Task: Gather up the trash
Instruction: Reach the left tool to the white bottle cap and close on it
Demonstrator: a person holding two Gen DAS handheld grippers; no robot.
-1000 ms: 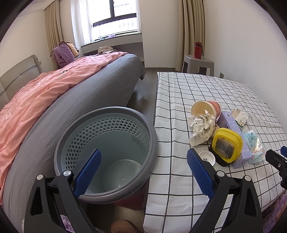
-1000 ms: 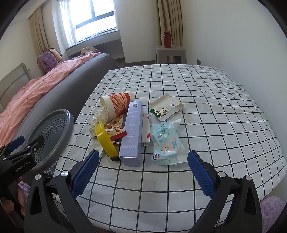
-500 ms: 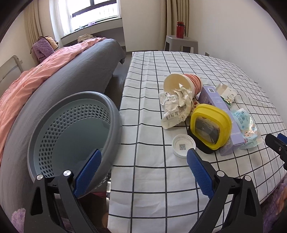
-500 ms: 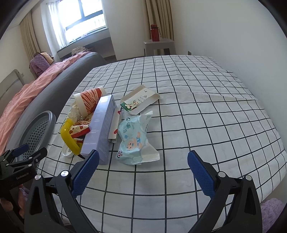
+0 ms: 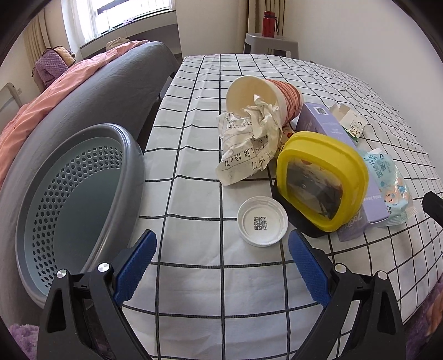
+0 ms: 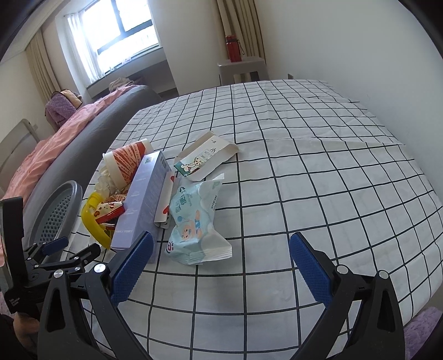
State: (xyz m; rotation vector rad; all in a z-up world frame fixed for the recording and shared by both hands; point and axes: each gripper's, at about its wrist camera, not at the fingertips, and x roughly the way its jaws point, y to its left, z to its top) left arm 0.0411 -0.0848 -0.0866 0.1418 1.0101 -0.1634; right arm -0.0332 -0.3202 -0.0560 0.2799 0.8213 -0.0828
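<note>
Trash lies on the checked bed cover [image 5: 193, 193]: a white round lid [image 5: 262, 220], a yellow-rimmed container [image 5: 321, 180], crumpled paper [image 5: 249, 144] spilling from a tipped paper cup [image 5: 265, 97], a purple box [image 6: 144, 199], a blue wipes packet [image 6: 196, 218] and a flattened carton [image 6: 207, 157]. My left gripper [image 5: 221, 265] is open and empty, just short of the white lid. My right gripper [image 6: 220, 263] is open and empty, just short of the wipes packet. The left gripper also shows in the right wrist view [image 6: 69, 249].
A grey perforated bin [image 5: 72, 199] stands at the bed's left edge, tilted in view. A second bed with grey and pink covers [image 5: 91, 83] lies beyond it. A stool with a red bottle [image 5: 270, 19] stands by the far wall.
The left gripper has swung right from above the bin to over the bed, closing on the white lid. The right gripper has moved forward and right toward the wipes packet.
</note>
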